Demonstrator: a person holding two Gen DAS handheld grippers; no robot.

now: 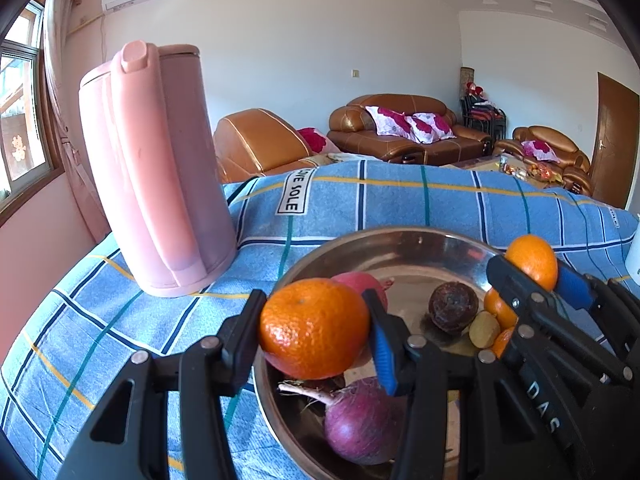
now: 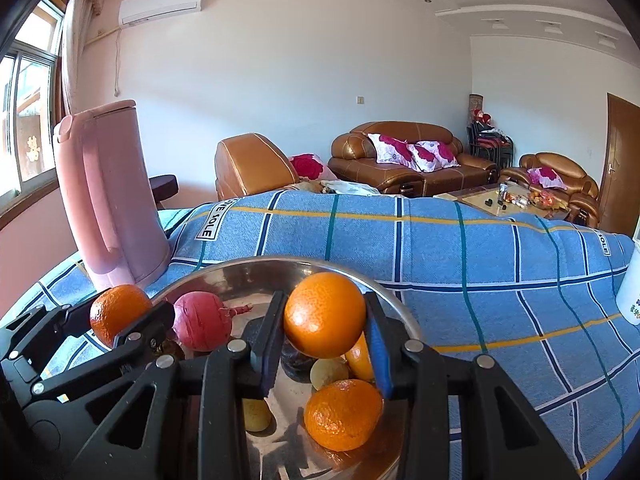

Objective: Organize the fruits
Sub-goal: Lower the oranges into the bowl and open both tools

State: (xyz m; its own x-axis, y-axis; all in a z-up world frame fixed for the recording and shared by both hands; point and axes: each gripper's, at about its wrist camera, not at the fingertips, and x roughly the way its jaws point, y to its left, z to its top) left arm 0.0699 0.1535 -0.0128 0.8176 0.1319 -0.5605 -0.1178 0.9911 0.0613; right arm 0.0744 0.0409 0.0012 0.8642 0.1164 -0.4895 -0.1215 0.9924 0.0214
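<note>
A steel bowl (image 1: 400, 240) (image 2: 248, 268) stands on the blue checked cloth. My left gripper (image 1: 316, 328) is shut on an orange mandarin (image 1: 314, 328) above the bowl's left rim; it also shows in the right wrist view (image 2: 120, 314). My right gripper (image 2: 325, 316) is shut on another mandarin (image 2: 325, 314) above the bowl; it also shows in the left wrist view (image 1: 532, 262). In the bowl lie a purple onion (image 1: 360, 420), a red radish (image 2: 200, 320), a dark passion fruit (image 1: 453, 307), another mandarin (image 2: 342, 414) and small yellow fruits (image 2: 329, 372).
A tall pink kettle (image 1: 160, 168) (image 2: 108, 196) stands on the cloth left of the bowl. A white container (image 2: 632, 292) stands at the right edge. Brown sofas and a low table are far behind.
</note>
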